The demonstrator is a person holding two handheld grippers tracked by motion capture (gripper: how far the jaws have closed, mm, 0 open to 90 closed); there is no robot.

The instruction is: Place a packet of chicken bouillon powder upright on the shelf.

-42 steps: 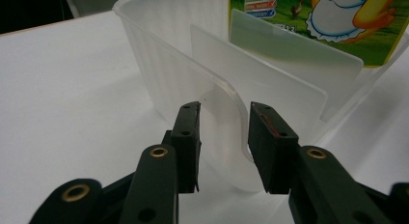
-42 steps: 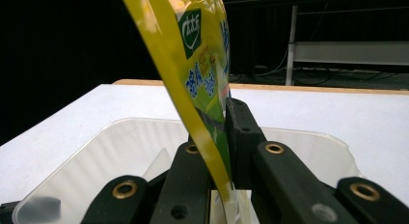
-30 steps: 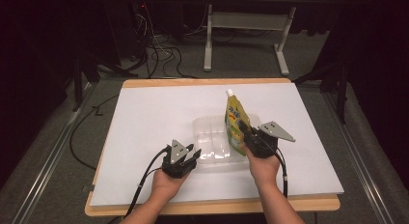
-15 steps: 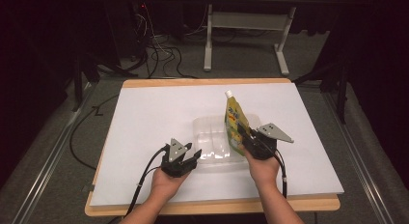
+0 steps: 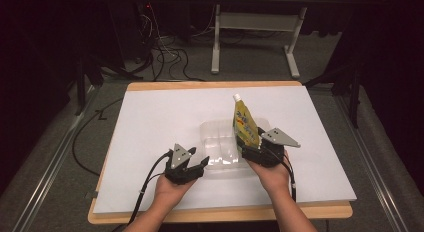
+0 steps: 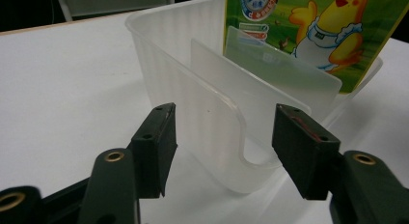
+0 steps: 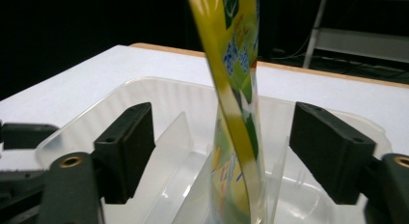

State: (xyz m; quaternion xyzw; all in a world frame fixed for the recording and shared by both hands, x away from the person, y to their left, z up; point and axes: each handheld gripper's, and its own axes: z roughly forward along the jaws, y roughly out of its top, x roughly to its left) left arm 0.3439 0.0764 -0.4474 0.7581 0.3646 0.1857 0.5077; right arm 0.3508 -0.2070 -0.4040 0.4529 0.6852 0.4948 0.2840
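A clear plastic tray [image 5: 218,140] with upright dividers sits on the white sheet. A yellow-green spouted pouch [image 5: 244,123] stands upright in its right slot. My right gripper [image 5: 248,148] is at the tray's near right side. In the right gripper view its jaws [image 7: 224,115] have just been opening and stand wide on either side of the pouch [image 7: 232,64], touching nothing. My left gripper [image 5: 199,166] is at the tray's near left corner. Its jaws [image 6: 225,119] have also just been opening and straddle the tray's curved rim [image 6: 231,113] with gaps on both sides. The pouch [image 6: 318,35] shows behind a divider.
The white sheet [image 5: 150,122] covers a wooden table whose front edge [image 5: 220,214] lies just under the forearms. Cables [image 5: 165,57] and a desk frame [image 5: 255,22] are on the floor beyond the far edge. The left gripper's jaw [image 7: 21,133] shows beside the tray in the right gripper view.
Hands, tray and pouch stand where they did. From above, any widening of the jaws is too small to make out.
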